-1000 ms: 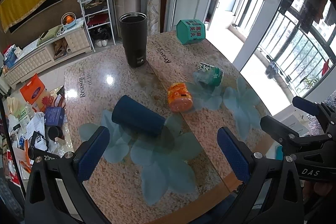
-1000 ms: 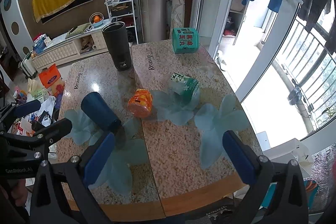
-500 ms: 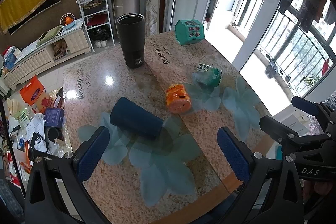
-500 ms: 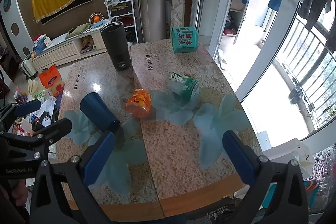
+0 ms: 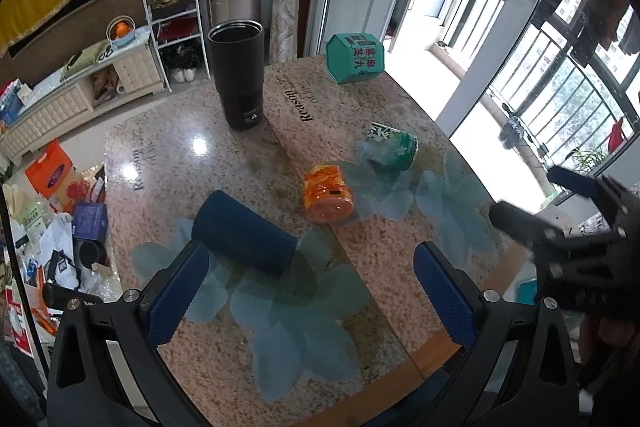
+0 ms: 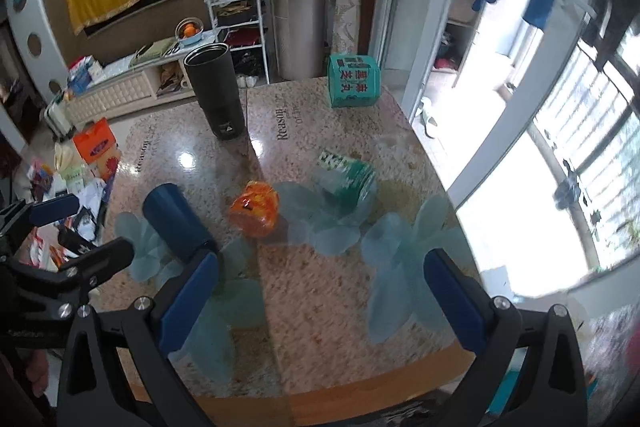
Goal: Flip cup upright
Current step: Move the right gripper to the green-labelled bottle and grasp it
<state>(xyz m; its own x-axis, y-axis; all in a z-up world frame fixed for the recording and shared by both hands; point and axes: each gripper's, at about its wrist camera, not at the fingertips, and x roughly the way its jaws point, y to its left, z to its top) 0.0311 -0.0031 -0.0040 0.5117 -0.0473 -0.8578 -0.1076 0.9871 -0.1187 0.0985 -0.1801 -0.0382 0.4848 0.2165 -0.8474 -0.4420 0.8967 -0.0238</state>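
I see a dark blue cup (image 5: 244, 238) lying on its side on the granite table (image 5: 168, 163), well in front of a tall black tumbler (image 5: 238, 74) that stands upright. An orange jar (image 5: 329, 193) lies tipped over, near and to the right of the cup. My left gripper (image 5: 310, 289) and right gripper (image 6: 320, 301) hover spread wide, grasping nothing.

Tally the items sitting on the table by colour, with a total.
Dark blue: 1, the cup on its side
Black: 1, the tumbler standing upright
Orange: 1, the jar on its side
Green: 2, the can on its side and the box
Total: 5
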